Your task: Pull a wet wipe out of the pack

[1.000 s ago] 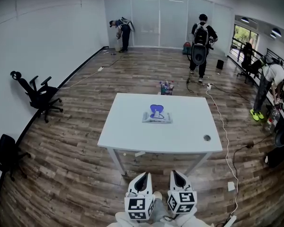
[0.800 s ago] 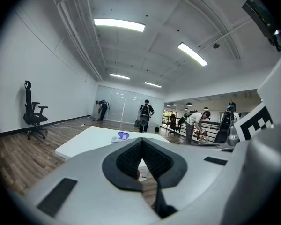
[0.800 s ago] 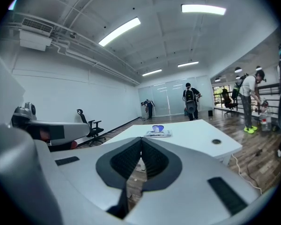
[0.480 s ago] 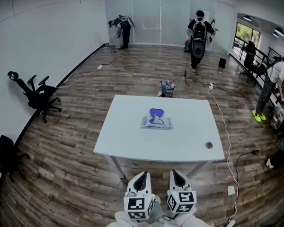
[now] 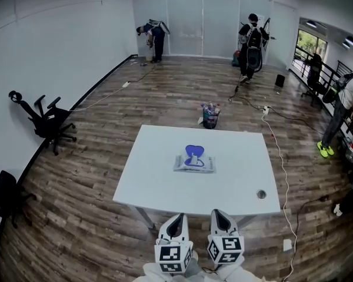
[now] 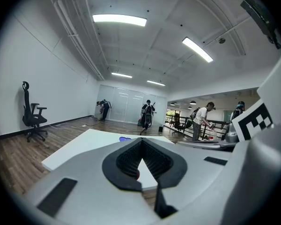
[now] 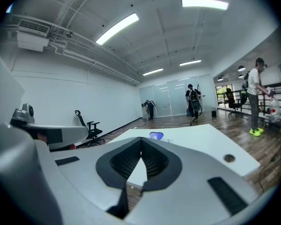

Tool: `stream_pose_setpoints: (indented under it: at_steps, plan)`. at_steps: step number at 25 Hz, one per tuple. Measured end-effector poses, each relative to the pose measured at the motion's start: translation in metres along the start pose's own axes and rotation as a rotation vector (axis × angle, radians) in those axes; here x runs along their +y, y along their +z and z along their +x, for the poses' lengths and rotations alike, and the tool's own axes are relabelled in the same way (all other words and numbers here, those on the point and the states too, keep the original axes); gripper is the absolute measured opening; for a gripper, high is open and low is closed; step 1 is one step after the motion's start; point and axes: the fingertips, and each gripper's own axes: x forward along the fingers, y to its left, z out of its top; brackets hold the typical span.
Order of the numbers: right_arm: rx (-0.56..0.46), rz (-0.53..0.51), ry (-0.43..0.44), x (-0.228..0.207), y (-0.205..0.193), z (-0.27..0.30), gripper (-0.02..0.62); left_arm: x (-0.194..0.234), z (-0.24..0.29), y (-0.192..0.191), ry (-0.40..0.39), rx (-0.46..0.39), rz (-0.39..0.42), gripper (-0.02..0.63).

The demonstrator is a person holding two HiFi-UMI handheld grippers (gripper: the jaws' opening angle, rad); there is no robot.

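A flat pack of wet wipes (image 5: 194, 163) with its blue lid (image 5: 194, 153) flipped up lies near the middle of a white table (image 5: 159, 184). Both grippers hang side by side just short of the table's near edge, well apart from the pack. My left gripper (image 5: 177, 219) is shut with its jaws meeting at the tips and nothing between them. My right gripper (image 5: 218, 216) is shut and empty too. The left gripper view shows the blue lid (image 6: 125, 138) far over the table; the right gripper view shows the lid (image 7: 156, 135) too.
A round cable hole (image 5: 261, 194) sits in the table's near right corner. A bucket of bottles (image 5: 209, 115) stands on the wood floor behind the table. Office chairs (image 5: 46, 121) stand along the left wall. A white cable (image 5: 280, 157) runs along the floor at right. Several people stand far off.
The head view has come nearer to the table, so the table and pack sit lower in view. Both grippers stay shut in the same place in the view.
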Motion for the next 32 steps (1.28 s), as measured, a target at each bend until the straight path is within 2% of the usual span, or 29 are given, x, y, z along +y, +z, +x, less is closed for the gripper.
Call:
stream_pose_setpoints:
  at_steps: [8, 20, 32]
  plan:
    - [0.006, -0.011, -0.021, -0.023, 0.006, 0.033, 0.009, 0.005, 0.041, 0.001, 0.014, 0.009, 0.004, 0.000]
    - [0.038, 0.014, 0.023, -0.054, 0.017, 0.086, 0.009, 0.008, 0.099, 0.008, 0.040, 0.018, 0.010, 0.000]
    - [0.033, -0.011, 0.050, -0.057, 0.021, 0.113, 0.009, 0.019, 0.125, 0.008, 0.060, 0.031, 0.010, 0.000]
